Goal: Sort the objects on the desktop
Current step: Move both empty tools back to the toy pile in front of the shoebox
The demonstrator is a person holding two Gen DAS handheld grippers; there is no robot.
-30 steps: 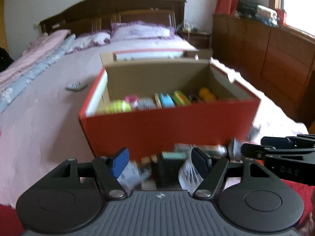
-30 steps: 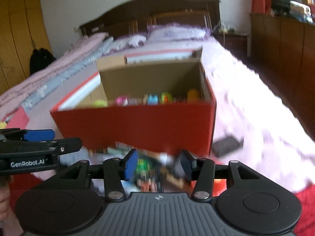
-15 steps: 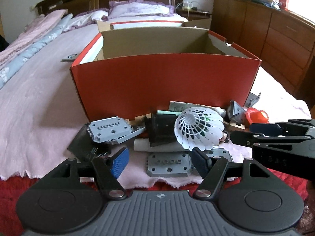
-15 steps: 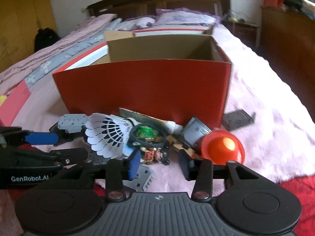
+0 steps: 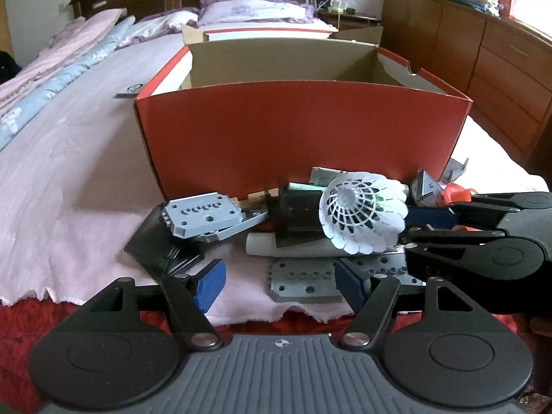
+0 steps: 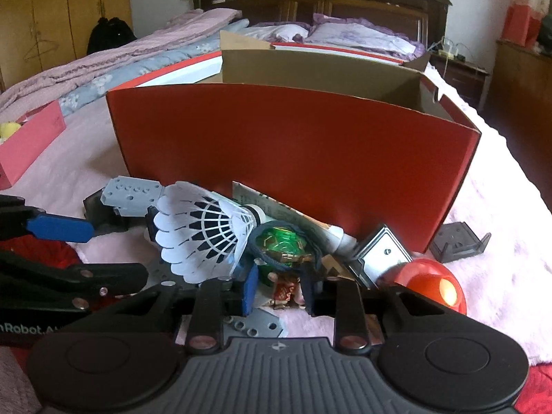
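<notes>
A pile of small objects lies on the pink bedspread in front of a red cardboard box. On top rests a white shuttlecock. My left gripper is open, low over a grey perforated plate, with another grey plate further left. My right gripper is open but narrow, its pads on either side of a small red-and-gold piece. Just beyond its tips sits a green spinning top with a dark cord around it.
An orange-red ball lies right of the right gripper and a dark bracket by the box corner. A pink box sits far left. Wooden drawers line the right. The bedspread ends in a ragged edge over red fabric.
Both grippers have dropped from above the box to the pile in front of it. The right gripper's fingers have drawn closer together. The left gripper stays wide.
</notes>
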